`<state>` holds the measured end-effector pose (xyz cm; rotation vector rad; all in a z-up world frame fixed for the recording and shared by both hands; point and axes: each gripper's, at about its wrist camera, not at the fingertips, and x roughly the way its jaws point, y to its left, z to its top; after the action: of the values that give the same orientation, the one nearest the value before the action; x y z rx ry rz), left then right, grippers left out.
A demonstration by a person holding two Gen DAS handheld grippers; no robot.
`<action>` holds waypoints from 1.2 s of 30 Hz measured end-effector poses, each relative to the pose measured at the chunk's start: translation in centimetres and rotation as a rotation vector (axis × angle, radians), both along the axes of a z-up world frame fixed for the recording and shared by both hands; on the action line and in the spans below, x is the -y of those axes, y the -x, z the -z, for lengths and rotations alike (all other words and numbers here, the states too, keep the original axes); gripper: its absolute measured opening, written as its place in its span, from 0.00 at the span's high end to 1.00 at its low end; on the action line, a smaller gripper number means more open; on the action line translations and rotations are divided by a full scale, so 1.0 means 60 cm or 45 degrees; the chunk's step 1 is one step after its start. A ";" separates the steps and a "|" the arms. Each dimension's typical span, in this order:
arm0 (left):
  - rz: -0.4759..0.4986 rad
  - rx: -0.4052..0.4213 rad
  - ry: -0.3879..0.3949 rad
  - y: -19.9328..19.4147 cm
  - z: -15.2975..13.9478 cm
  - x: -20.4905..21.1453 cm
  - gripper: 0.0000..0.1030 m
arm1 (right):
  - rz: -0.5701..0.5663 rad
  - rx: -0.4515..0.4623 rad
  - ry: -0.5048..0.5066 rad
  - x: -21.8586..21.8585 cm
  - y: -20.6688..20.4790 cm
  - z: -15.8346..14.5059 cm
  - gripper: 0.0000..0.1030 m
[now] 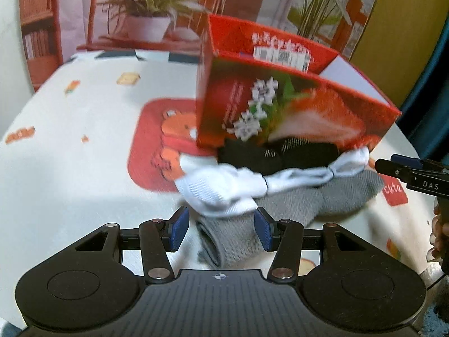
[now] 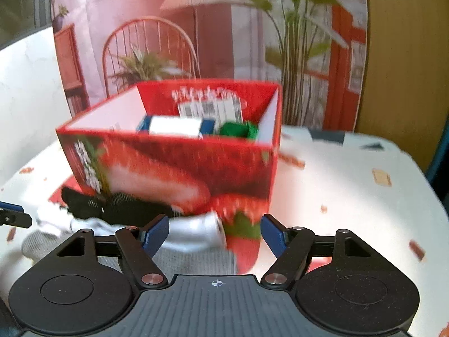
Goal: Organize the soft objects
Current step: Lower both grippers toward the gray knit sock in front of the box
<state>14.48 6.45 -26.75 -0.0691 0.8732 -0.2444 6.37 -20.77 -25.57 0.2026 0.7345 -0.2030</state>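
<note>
From my left wrist, my left fingers (image 1: 221, 230) stood apart, straddling the grey sock (image 1: 233, 241), its length running ahead and right. From my right wrist, my right fingers (image 2: 214, 236) gaped empty, white sock (image 2: 196, 231) just ahead.

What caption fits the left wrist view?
Open left gripper over grey sock and white sock beside red box.

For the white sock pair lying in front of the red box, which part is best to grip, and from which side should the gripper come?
Grip the white sock pair at its broad near end, coming down from the front-left with the left gripper. That end lies on top of the grey socks and faces the open jaws. The far end is tucked against the red box beside the black socks.
</note>
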 end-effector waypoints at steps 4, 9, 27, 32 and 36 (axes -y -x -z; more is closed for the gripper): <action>-0.035 -0.017 0.022 -0.004 0.018 0.005 0.47 | 0.020 -0.042 -0.031 0.005 -0.001 0.026 0.35; -0.045 -0.032 0.017 -0.011 0.031 0.014 0.47 | 0.021 -0.082 -0.057 0.002 -0.005 0.050 0.35; -0.044 0.033 0.009 0.008 0.049 0.018 0.48 | 0.006 -0.094 -0.104 -0.021 0.015 0.077 0.53; -0.033 0.037 0.011 0.014 0.048 0.015 0.53 | 0.001 -0.084 -0.131 -0.025 0.026 0.074 0.63; -0.022 0.038 0.016 0.021 0.047 0.015 0.60 | -0.016 -0.086 -0.128 -0.034 0.037 0.071 0.70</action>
<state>13.20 5.55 -29.56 -0.0844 0.8410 -0.2346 4.17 -18.71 -29.81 0.2880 0.8134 -0.1616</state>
